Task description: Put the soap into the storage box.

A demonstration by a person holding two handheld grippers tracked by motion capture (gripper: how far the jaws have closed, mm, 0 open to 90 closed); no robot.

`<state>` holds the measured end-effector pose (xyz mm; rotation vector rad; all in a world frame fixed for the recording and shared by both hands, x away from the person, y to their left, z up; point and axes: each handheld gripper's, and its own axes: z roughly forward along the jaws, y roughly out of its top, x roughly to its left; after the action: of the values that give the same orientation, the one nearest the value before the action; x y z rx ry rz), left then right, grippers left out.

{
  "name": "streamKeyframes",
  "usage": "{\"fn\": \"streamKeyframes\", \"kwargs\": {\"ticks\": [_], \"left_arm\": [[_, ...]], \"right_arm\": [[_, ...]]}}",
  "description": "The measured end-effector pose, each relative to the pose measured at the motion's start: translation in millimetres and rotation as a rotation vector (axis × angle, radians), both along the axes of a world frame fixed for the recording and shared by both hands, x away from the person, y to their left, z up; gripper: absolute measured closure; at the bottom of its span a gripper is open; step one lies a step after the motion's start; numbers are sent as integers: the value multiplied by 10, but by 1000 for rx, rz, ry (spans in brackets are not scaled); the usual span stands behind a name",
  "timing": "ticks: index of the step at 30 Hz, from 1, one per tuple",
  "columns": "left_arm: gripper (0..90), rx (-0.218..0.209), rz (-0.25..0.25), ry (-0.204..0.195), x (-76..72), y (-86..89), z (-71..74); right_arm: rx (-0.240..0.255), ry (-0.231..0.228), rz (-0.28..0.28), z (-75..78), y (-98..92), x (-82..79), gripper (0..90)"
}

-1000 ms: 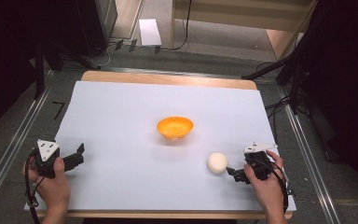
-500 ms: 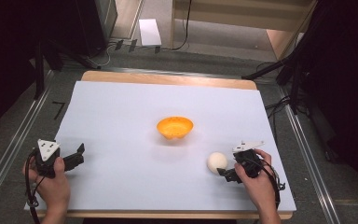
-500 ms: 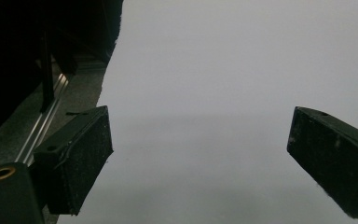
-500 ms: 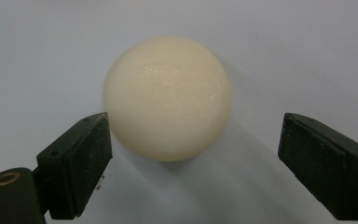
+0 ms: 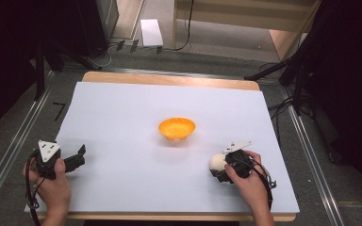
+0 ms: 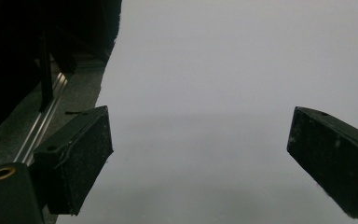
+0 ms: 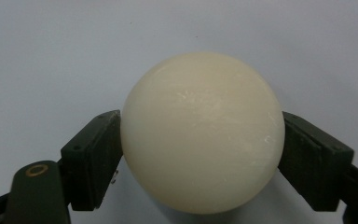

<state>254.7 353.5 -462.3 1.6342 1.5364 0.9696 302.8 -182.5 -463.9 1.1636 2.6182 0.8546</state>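
A cream-white ball (image 5: pixel 215 161) lies on the white table sheet (image 5: pixel 122 113) at the front right. My right gripper (image 5: pixel 219 168) has just been closing its jaws around it. In the right gripper view the ball (image 7: pixel 203 116) sits between the two black pads (image 7: pixel 95 154), and both pads touch its sides. An orange bowl (image 5: pixel 176 128) stands upright near the middle of the sheet, apart from the ball. At the front left my left gripper (image 5: pixel 78 157) is held just above the sheet. Its jaws stand wide apart in the left gripper view (image 6: pixel 198 135) with nothing between them.
The sheet covers a wooden table whose far edge (image 5: pixel 169 79) shows. Metal rails (image 5: pixel 9 155) run along both sides on the floor. Cables and dark stands (image 5: pixel 287 70) are at the back right, and a white box (image 5: pixel 151 32) lies on the floor beyond the table.
My right gripper has moved left up to the ball and closed its jaws around it. The left gripper and the bowl have stayed where they were.
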Motion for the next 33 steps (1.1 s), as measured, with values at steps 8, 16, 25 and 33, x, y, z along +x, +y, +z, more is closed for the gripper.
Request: {"fn": "streamKeyframes", "kwargs": {"ticks": [8,16,25,33], "left_arm": [[69,-4,1,3,1,1,0],[69,-11,-1,2,1,7,0],[69,-23,-3,1,-1,16,1],[69,-22,-7,-1,-5,16,2]], "right_arm": [[2,2,-15,-31,14,6,225],[-1,1,-17,-24,18,-3,233],[22,9,-25,10,18,4,234],[40,24,-22,47,52,8,234]]}}
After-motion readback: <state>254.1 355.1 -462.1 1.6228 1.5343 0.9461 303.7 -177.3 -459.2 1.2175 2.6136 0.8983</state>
